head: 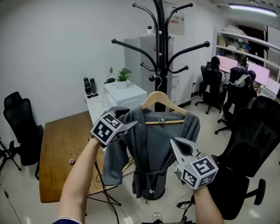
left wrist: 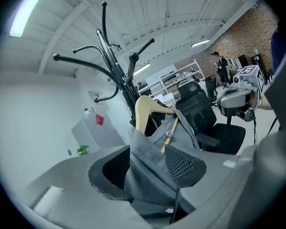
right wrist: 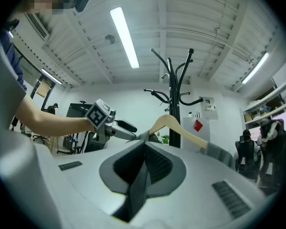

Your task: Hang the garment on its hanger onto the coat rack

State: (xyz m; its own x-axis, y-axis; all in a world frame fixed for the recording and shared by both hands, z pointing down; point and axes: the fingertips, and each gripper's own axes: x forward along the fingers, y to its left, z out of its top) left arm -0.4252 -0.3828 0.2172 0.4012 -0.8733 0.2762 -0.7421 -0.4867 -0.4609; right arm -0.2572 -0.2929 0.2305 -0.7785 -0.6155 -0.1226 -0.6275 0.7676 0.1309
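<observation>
A grey robe-like garment [head: 149,148] hangs on a wooden hanger [head: 161,99], whose hook sits at a lower arm of the black coat rack [head: 159,41]. My left gripper [head: 127,124] is at the garment's left shoulder. In the left gripper view its jaws [left wrist: 148,168] stand wide apart, open, with shoulder cloth lying loosely between them below the hanger [left wrist: 144,109]. My right gripper [head: 179,146] is in front of the garment's lower right, apart from it. In the right gripper view its pads [right wrist: 144,163] meet, shut on nothing, and the hanger [right wrist: 174,128] shows beyond them.
A wooden table [head: 60,148] stands at the left with a black chair [head: 21,129] beside it. Behind the rack is a white cabinet [head: 123,94] with a plant [head: 122,74]. A large black office chair [head: 252,148] is close on the right. People sit at monitors [head: 233,73] far right.
</observation>
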